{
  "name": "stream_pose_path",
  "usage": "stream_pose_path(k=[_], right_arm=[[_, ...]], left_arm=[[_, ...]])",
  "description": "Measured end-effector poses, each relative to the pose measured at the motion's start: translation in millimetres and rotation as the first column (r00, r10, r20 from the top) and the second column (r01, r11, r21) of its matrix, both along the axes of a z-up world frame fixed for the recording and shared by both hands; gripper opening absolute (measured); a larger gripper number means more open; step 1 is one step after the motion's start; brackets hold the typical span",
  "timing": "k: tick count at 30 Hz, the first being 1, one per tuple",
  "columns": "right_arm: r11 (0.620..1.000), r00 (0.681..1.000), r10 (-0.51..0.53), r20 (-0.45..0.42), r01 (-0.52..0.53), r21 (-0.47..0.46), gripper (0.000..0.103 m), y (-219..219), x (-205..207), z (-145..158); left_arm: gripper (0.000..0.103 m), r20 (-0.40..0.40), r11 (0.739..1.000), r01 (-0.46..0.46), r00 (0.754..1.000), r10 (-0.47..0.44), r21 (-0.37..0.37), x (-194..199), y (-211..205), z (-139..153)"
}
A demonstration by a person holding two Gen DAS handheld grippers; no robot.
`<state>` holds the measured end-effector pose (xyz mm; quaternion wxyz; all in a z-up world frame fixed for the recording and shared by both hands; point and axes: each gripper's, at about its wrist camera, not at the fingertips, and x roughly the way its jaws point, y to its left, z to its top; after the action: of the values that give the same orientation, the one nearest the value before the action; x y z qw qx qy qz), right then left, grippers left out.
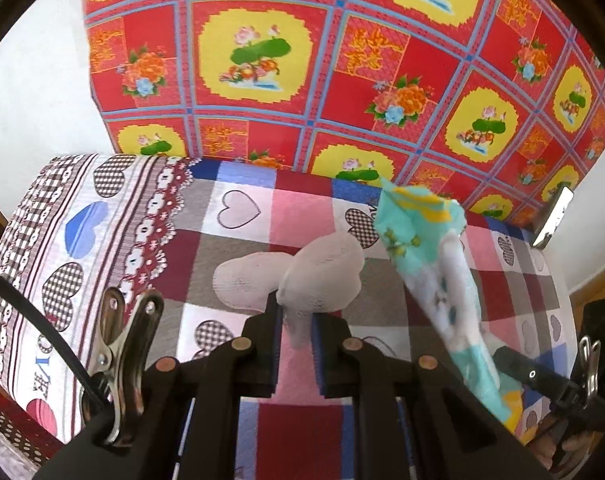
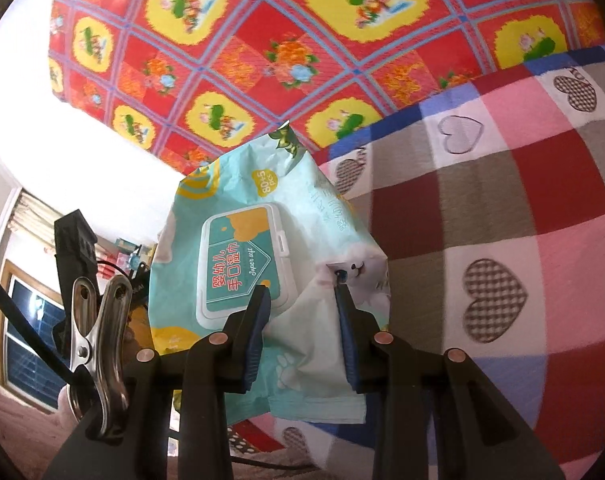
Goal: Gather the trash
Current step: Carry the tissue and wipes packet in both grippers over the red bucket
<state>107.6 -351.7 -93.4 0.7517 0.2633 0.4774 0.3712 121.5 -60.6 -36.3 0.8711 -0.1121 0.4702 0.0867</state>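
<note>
- Over checkered heart-print bedding (image 1: 238, 256): left gripper (image 1: 296, 320), fingers (image 1: 272, 344) pressed nearly together, pinching a crumpled white tissue (image 1: 322, 276) by its lower end.
- Tissue wad bulging above the blue pads, clear of the bedding; pale shadow cast on the cloth just to its left.
- Just right of the tissue in the left wrist view: teal wet-wipes pack (image 1: 426, 264), tilted, upper end toward the red floral cloth (image 1: 262, 60), lower end running down to the right gripper (image 1: 542, 384) at the frame's right edge.
- In the right wrist view: right gripper (image 2: 302, 312) clamped on the wet-wipes pack (image 2: 262, 240), pinching a fold of its soft lower wrapper; fingers (image 2: 348, 344) moderately apart, pressing into the crinkled film from both sides.
- Pack held up off the bedding (image 2: 502, 220), white flip lid (image 2: 242, 260) facing the camera with red and white lettering, top corner pointing at the floral cloth (image 2: 262, 40).
- Left finger of that gripper lying against the lid's lower edge; right finger beside a small cartoon animal face printed on the wrapper.
- Metal spring clip (image 1: 122, 344) fixed to the left gripper's body, black cable alongside; matching clip (image 2: 98, 336) on the right gripper.
- Window (image 2: 26, 320) at the far left of the right wrist view, behind the pack.
</note>
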Motion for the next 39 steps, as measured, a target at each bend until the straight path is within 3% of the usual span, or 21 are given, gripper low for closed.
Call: stream_pose_path(k=[24, 34, 39], right_arm=[[0.996, 0.991, 0.069, 0.116, -0.075, 0.048, 0.033, 89, -98, 61], [0.984, 0.973, 0.161, 0.163, -0.170, 0.044, 0.033, 159, -99, 103], [0.971, 0.958, 0.226, 0.178, -0.236, 0.035, 0.033, 203, -97, 106]], left_arm=[[0.013, 0.106, 0.996, -0.087, 0.990, 0.088, -0.011, -144, 93, 48], [0.013, 0.158, 0.986, -0.166, 0.974, 0.163, 0.005, -213, 139, 65], [0.013, 0.166, 0.970, -0.244, 0.957, 0.239, 0.007, -238, 172, 70]])
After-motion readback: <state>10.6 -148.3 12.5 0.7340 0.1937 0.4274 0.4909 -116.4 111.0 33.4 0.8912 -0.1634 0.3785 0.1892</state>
